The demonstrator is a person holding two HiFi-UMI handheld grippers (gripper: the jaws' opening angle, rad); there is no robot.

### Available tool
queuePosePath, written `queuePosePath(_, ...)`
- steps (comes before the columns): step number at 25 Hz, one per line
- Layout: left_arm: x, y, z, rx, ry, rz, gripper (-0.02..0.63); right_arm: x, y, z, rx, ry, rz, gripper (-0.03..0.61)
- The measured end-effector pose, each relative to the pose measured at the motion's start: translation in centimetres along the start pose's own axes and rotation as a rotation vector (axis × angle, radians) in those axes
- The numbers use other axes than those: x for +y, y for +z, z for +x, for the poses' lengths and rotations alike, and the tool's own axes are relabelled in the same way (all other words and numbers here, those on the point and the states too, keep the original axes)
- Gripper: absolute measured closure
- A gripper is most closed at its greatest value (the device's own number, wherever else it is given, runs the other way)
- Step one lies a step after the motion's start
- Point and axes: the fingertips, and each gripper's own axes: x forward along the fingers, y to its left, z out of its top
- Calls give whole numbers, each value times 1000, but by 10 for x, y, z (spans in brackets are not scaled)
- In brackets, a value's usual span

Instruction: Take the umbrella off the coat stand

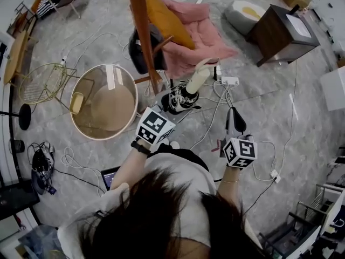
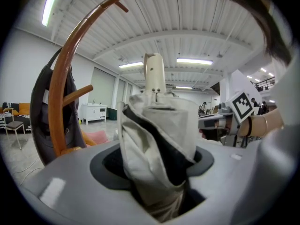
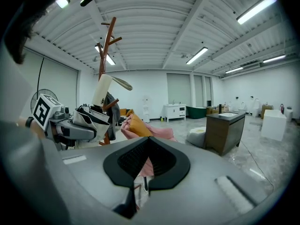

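Note:
A folded umbrella point(image 1: 182, 97) of cream and black fabric, with a cream handle point(image 1: 198, 77), points up and to the right beside the wooden coat stand point(image 1: 141, 31). My left gripper point(image 1: 175, 102) is shut on its bunched fabric. In the left gripper view the umbrella point(image 2: 159, 139) fills the jaws, and the stand's curved pole point(image 2: 58, 93) rises at the left, apart from it. My right gripper point(image 1: 235, 117) hangs lower right, shut on nothing. The right gripper view shows its jaws point(image 3: 146, 146) together, with the umbrella point(image 3: 91, 118) and the stand point(image 3: 107, 46) at the left.
A dark garment point(image 1: 141, 53) hangs on the stand. Pink cloth point(image 1: 199, 36) and a yellow cushion point(image 1: 167, 20) lie behind it. A round table point(image 1: 105, 101) stands at the left, a dark cabinet point(image 1: 283, 34) at the upper right. Cables point(image 1: 215, 112) run over the floor.

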Motion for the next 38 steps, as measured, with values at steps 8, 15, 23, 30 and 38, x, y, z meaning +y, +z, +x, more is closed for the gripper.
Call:
queuePosePath(8,3,3,-1,2,9,5,276,2,3,4,2,22,-11,575)
queuePosePath(15,5,9,1,-6,9,14,276,1,6,7,-6,26,-14,575)
queuePosePath(23,4,13,0,-16,18,16,276,-2,8,3,-15,27,-10,575)
queuePosePath(30,1,14,-3,-23,26,16,276,1,5,0,-8,41,-7,576)
queuePosePath(38,-3,16,-10,-28,37,15,277,2,4,-7,-15,44,-1,575)
